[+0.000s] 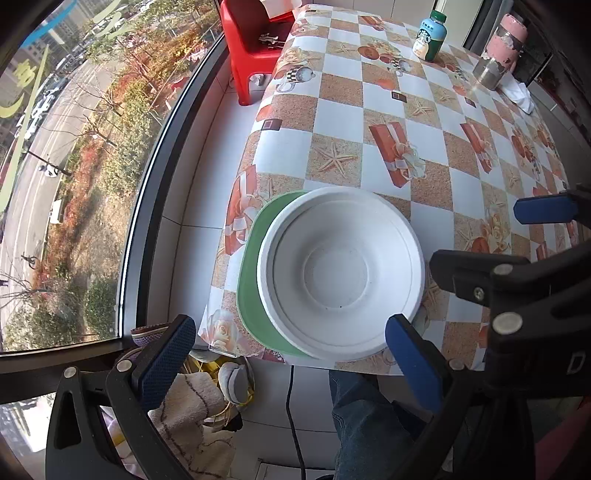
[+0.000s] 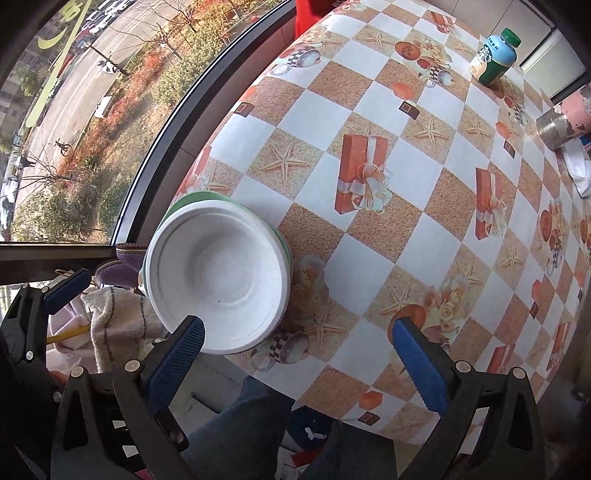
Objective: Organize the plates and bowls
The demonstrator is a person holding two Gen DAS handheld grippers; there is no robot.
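A white bowl sits stacked on a green plate at the table's near left corner, partly overhanging the edge. It also shows in the right wrist view, with the green plate peeking out behind. My left gripper is open and empty, just in front of the stack. My right gripper is open and empty, to the right of the bowl; it also shows in the left wrist view.
The table has a checkered cloth. A green-capped bottle and a pink and steel flask stand at the far side, by white tissue. A red stool and a window are on the left.
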